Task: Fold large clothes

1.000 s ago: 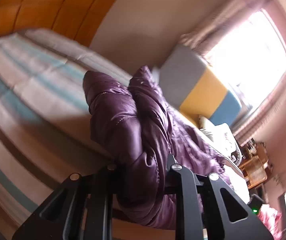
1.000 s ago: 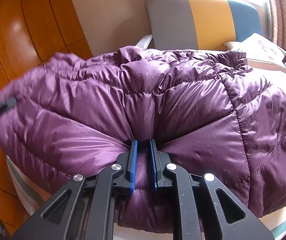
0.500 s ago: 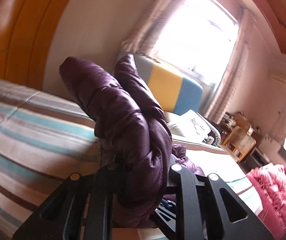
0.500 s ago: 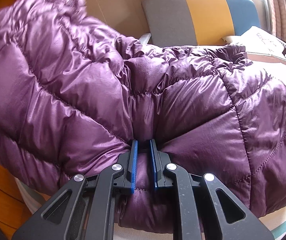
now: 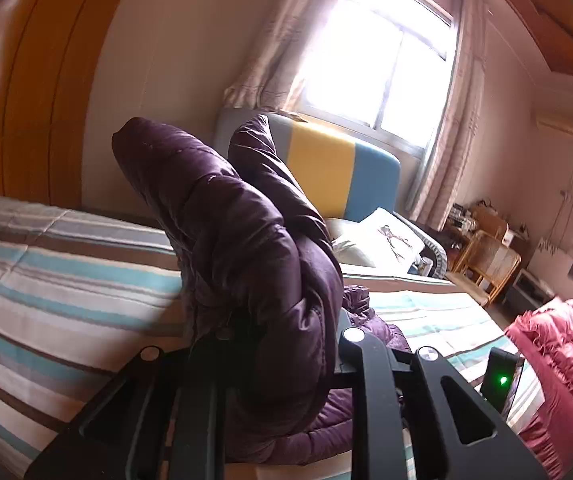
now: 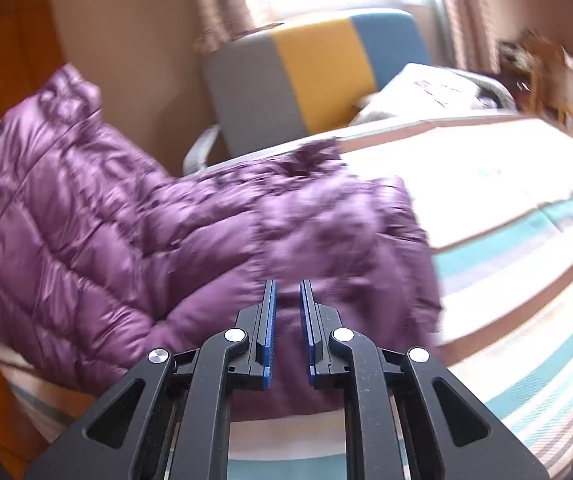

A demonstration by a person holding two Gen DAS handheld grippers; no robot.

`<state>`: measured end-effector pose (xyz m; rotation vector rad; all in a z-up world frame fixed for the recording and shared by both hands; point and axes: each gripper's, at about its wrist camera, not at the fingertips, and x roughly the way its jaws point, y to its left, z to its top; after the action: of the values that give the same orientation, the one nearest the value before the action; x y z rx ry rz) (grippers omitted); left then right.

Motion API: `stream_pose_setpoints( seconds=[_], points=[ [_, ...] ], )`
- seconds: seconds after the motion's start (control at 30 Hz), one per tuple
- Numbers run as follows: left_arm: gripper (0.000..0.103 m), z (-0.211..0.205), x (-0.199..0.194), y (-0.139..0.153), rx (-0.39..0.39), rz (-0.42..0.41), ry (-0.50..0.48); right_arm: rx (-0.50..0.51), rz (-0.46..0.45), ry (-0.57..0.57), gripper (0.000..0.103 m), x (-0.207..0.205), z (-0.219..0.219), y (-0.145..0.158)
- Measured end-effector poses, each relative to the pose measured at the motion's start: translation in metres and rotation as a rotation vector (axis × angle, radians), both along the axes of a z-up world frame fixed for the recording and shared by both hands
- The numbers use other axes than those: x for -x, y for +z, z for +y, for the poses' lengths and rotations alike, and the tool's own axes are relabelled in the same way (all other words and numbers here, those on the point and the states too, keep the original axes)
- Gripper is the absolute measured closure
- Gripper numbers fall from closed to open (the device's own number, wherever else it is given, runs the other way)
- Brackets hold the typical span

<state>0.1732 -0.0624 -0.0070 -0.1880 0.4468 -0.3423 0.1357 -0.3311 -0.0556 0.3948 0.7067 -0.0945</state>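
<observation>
Bed [image 6: 526,240]; jacket [image 5: 254,264] between both tongs

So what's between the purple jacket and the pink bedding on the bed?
Striped bedsheet and a black device with a green light, in the left wrist view, between jacket and pink bedding.

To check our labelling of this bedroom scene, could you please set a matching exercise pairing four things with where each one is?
Things:
1. purple quilted puffer jacket
2. pink ruffled fabric
3. white printed pillow
4. wicker chair

Places:
A. just below the grey, yellow and blue headboard
B. on the floor beyond the striped bed
C. clamped in the left gripper
D. low at the right edge of the left wrist view

Pairs: 1-C, 2-D, 3-A, 4-B
</observation>
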Motion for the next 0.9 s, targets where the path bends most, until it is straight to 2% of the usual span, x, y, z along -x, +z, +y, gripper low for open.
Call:
stream_pose_setpoints(
  seconds=[0.1, 0.2, 0.3, 0.43, 0.67, 0.9],
  points=[
    [0.085, -0.018, 0.000, 0.003, -0.064, -0.010, -0.005, -0.097, -0.031, -0.052, 0.090, 0.011, -0.026, -0.001],
    [0.084, -0.038, -0.003, 0.005, -0.089, -0.007, -0.022, -0.064, -0.039, -0.090, 0.090, 0.018, -0.039, 0.005],
    [0.084, -0.058, -0.005, 0.006, -0.104, -0.007, -0.055, 0.003, -0.002, -0.145, 0.090, 0.018, -0.049, 0.002],
    [0.084, -0.085, -0.012, 0.002, -0.121, 0.011, -0.116, -0.006, 0.042, -0.201, 0.090, 0.026, -0.065, -0.011],
    [0.084, -0.134, -0.016, -0.022, -0.185, 0.056, -0.222, -0.010, 0.052, -0.218, 0.090, 0.034, -0.072, -0.013],
    [0.083, -0.170, -0.018, -0.059, -0.270, 0.120, -0.311, -0.027, 0.054, -0.243, 0.090, 0.036, -0.083, -0.016]
  ],
)
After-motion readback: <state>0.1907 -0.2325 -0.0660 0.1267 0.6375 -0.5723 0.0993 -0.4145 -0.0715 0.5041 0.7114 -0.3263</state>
